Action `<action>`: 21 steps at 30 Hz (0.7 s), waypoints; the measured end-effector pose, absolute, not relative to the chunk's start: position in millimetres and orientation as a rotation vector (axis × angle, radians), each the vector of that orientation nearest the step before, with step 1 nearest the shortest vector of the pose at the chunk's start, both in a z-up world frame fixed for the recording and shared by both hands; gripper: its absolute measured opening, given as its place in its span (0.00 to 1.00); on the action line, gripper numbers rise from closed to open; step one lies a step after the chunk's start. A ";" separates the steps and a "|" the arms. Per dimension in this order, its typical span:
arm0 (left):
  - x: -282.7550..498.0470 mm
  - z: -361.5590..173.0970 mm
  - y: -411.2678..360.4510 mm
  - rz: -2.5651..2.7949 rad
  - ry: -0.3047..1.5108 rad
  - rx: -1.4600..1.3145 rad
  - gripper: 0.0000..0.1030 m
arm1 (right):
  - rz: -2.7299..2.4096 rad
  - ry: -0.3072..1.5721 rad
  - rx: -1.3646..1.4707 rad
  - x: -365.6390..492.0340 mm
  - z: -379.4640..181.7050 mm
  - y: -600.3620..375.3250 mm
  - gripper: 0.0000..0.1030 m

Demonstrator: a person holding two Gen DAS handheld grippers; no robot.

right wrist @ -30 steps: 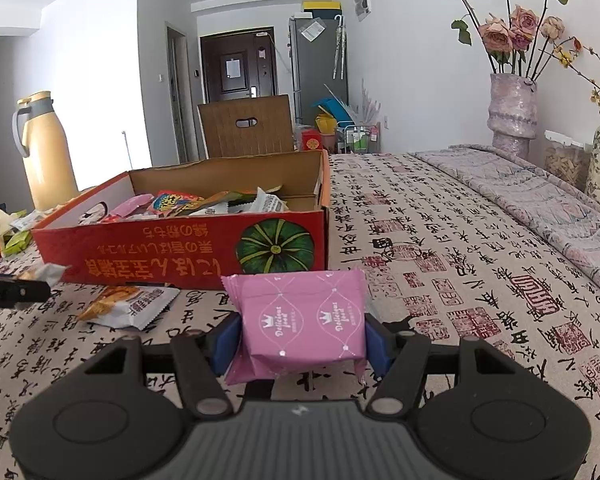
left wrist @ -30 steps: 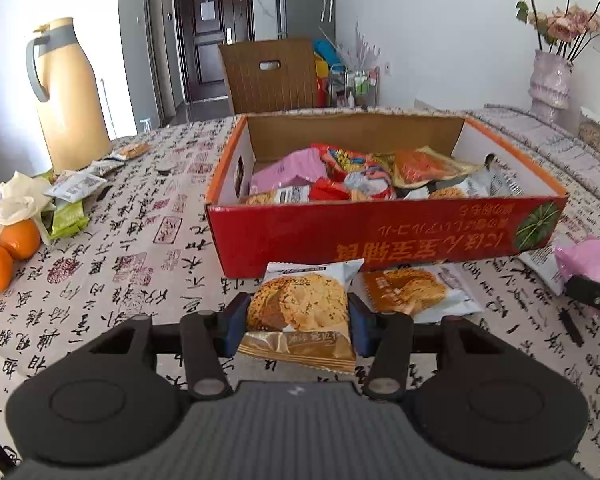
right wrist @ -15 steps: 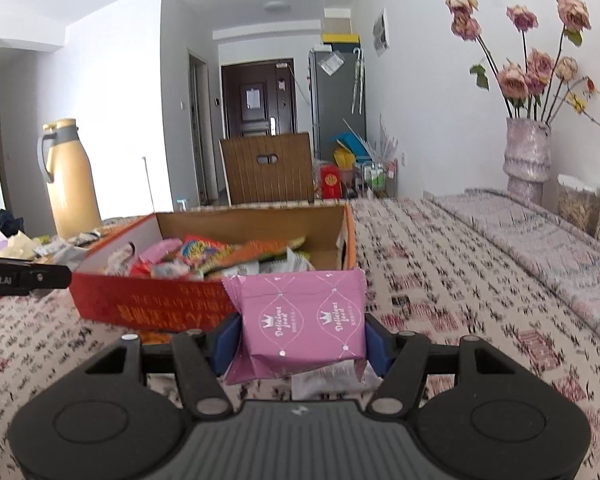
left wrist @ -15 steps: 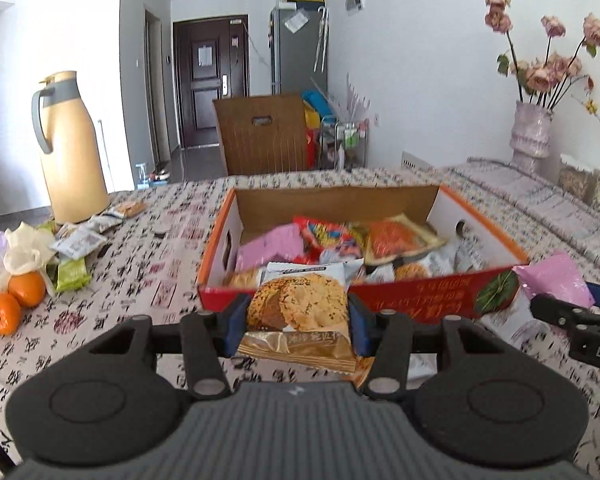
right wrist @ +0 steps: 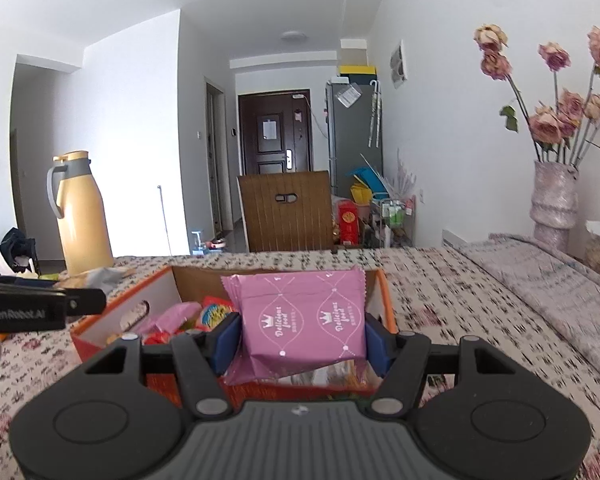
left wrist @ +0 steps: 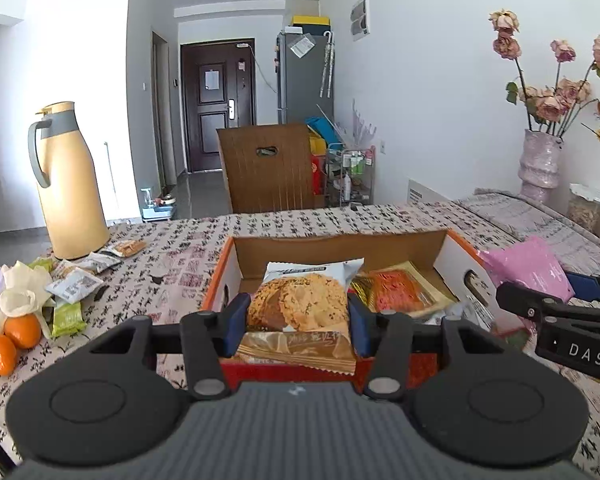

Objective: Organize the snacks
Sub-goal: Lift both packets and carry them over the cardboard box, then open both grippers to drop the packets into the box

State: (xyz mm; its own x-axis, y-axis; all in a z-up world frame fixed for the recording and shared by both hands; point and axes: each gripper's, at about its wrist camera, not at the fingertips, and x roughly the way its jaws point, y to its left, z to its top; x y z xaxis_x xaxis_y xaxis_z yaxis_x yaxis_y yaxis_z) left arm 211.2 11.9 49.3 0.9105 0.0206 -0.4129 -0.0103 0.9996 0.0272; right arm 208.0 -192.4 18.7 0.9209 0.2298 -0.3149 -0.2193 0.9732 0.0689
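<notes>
My left gripper (left wrist: 298, 322) is shut on a cookie packet (left wrist: 300, 304), clear wrap with round biscuits, lifted above the near wall of the red cardboard box (left wrist: 456, 264). The box holds several snack packets, an orange one (left wrist: 396, 290) among them. My right gripper (right wrist: 302, 340) is shut on a pink snack packet (right wrist: 302, 320), raised over the box's (right wrist: 96, 334) right end. In the left wrist view the right gripper (left wrist: 560, 308) and its pink packet (left wrist: 528, 266) show at the right. In the right wrist view the left gripper's finger (right wrist: 40, 306) shows at the left.
A tan thermos jug (left wrist: 70, 184) stands at the back left with loose packets (left wrist: 76, 280) and oranges (left wrist: 8, 340) near it. A vase of dried roses (left wrist: 540, 160) stands at the right by the wall. A wooden chair (left wrist: 268, 168) is behind the patterned tablecloth (left wrist: 172, 248).
Both grippers have risen with their packets and tipped up. The box now appears lower and directly beneath each packet, and the packets left on the cloth in front of it are hidden.
</notes>
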 end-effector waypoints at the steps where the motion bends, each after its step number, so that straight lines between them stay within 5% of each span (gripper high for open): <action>1: 214.2 50.3 11.9 0.021 0.422 0.025 0.50 | 0.235 0.323 0.033 212.4 20.5 -190.2 0.61; 21: 271.9 24.6 2.9 0.042 0.358 0.035 0.50 | 0.222 0.306 0.054 278.0 10.1 -172.1 0.61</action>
State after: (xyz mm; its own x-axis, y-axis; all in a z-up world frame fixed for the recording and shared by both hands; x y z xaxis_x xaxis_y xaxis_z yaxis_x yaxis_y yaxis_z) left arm 271.9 2.9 24.6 0.9356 0.0474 -0.3499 -0.0350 0.9985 0.0418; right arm 278.0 -172.1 10.1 0.9295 0.2248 -0.2923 -0.2085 0.9742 0.0861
